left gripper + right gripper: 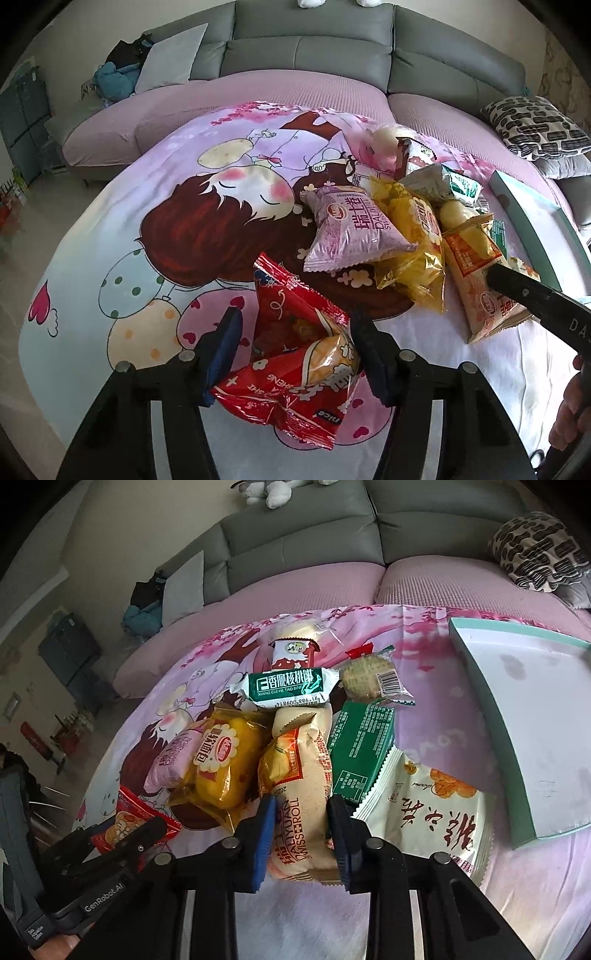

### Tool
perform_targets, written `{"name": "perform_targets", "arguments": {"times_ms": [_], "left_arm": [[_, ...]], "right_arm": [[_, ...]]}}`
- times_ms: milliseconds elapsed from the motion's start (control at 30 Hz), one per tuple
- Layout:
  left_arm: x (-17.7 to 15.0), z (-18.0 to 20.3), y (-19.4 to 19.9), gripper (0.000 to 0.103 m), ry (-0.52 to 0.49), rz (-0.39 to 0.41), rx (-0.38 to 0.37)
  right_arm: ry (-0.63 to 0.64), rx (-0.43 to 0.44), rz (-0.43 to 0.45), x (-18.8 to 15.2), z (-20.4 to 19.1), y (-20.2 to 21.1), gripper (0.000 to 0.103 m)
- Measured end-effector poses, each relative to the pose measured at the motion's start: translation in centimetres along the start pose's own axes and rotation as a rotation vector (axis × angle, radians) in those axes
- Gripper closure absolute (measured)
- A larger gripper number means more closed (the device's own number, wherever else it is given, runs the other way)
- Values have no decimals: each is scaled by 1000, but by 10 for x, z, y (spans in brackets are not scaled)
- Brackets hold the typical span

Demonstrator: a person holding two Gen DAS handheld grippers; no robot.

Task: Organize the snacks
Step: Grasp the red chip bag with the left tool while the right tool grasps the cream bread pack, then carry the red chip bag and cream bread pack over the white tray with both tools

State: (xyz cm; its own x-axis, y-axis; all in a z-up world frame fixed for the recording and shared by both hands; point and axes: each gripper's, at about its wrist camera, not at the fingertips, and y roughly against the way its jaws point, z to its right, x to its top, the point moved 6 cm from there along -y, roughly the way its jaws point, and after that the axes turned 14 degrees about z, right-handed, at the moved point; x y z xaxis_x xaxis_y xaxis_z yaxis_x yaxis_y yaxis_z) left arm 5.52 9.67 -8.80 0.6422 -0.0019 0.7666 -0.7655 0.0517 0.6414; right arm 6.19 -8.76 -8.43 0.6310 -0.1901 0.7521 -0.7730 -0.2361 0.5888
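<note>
My left gripper (295, 332) stands around a red snack packet (295, 365); its blue pads touch the packet's sides. My right gripper (302, 812) is shut on an orange-and-cream Swiss roll packet (303, 790), which also shows in the left wrist view (476, 273). A pile of snacks lies on the cartoon-print cloth (147, 221): a pink Swiss roll packet (351, 229), a yellow packet (410, 251), a green walnut-cake packet (284, 686), a dark green packet (358, 753), a white cracker packet (424, 812). A teal-rimmed white box lid (524, 709) lies at the right.
A round biscuit in clear wrap (369, 679) and a brown-and-white bar (291, 653) lie at the pile's far end. A grey sofa (314, 55) with a pink cover and a patterned cushion (535, 125) stands behind the table.
</note>
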Motion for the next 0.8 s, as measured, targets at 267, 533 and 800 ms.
{"name": "perform_targets", "arguments": {"times_ms": [267,533,800], "left_arm": [[14,0,14,51,6,44,1],[25,9,25,51,-13,74,-5],[31,14,33,51,-27,88,-1]], "right_arm": [[-37,37,39,11,3,15,79],[-66,51,100,24,12,36,79],[-83,41,117,27,21,42,79]]}}
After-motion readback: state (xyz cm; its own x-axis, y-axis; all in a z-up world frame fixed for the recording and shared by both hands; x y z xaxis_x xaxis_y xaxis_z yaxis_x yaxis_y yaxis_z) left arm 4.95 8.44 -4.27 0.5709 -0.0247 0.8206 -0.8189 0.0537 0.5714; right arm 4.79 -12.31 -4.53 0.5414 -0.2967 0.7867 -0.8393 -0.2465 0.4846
